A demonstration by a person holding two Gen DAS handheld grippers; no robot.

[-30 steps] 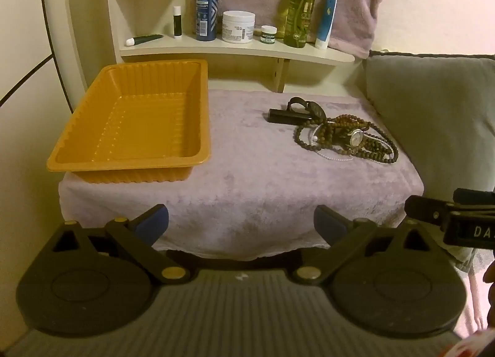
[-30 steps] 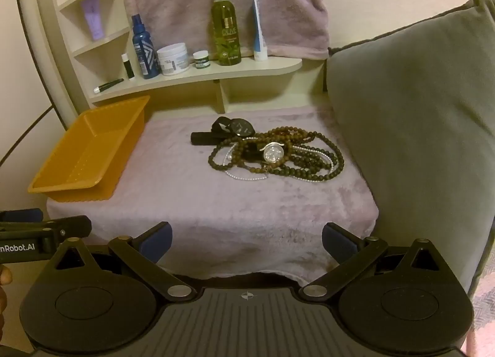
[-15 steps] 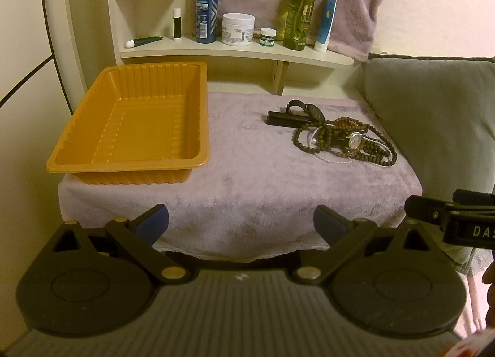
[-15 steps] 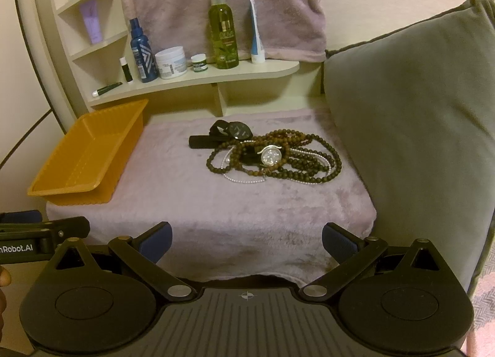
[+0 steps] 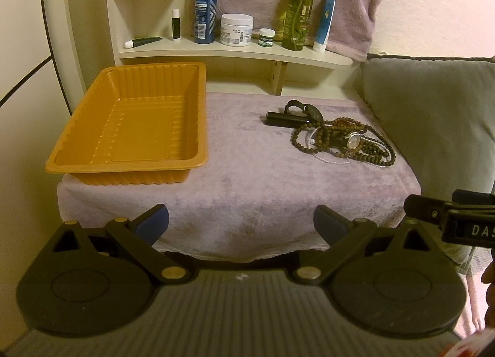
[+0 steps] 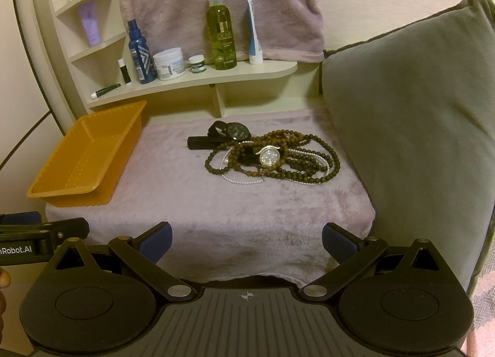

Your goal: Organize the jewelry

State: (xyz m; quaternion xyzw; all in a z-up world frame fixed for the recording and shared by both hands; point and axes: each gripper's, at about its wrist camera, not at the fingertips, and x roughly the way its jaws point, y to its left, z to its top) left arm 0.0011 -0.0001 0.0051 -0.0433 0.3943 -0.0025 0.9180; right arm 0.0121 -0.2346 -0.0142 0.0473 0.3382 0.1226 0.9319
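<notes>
The left gripper [image 5: 241, 220] hangs wide apart before the cloth-covered surface [image 5: 247, 177]. An orange tray [image 5: 130, 128] sits at ten o'clock; tangled bead necklaces [image 5: 343, 143] with a watch [image 5: 353, 140] lie at two o'clock.

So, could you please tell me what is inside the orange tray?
Nothing: the tray shows only its bare ribbed floor in the left view. The jewelry pile lies apart on the cloth. Under the tray stays hidden.
</notes>
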